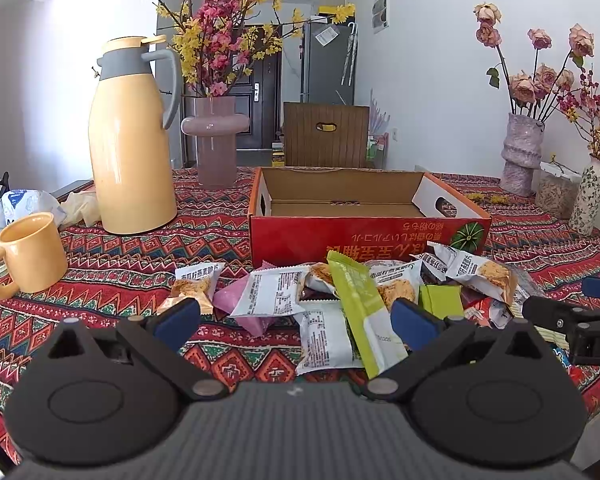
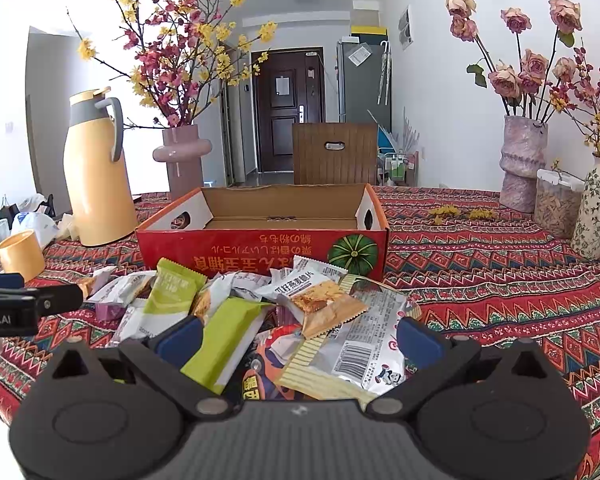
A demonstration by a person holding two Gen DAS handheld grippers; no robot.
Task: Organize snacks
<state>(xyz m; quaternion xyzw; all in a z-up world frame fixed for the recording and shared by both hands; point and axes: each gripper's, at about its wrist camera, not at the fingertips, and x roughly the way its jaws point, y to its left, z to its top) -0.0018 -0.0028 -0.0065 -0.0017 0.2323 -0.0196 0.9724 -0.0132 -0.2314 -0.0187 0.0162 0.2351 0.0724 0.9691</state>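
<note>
Left wrist view shows your left claw [image 1: 296,320] spread wide, its blue pads [image 1: 176,322] well apart and holding nothing. Between them lies the near left part of the snack pile [image 1: 340,300]: a white packet and a long green packet [image 1: 364,312] slanting toward the right pad, though you cannot tell whether either pad touches a wrapper. A purple packet [image 1: 240,304] sits just left of the white one.

Right wrist view shows your right claw [image 2: 298,340] equally wide, empty too. A green packet [image 2: 224,344] lies just beside its left pad, and a silver barcode packet [image 2: 364,344] reaches toward the right pad. An orange-cornered oat snack [image 2: 320,304] rests on top of the heap.

Beyond the pile, touching its far edge, stands the red cardboard box [image 2: 260,248], open-topped with nothing visible inside. Everything sits on the patterned cloth covering the surface [image 2: 500,280]. Far left stand a yellow jug [image 1: 132,152] and a yellow mug [image 1: 32,256].
</note>
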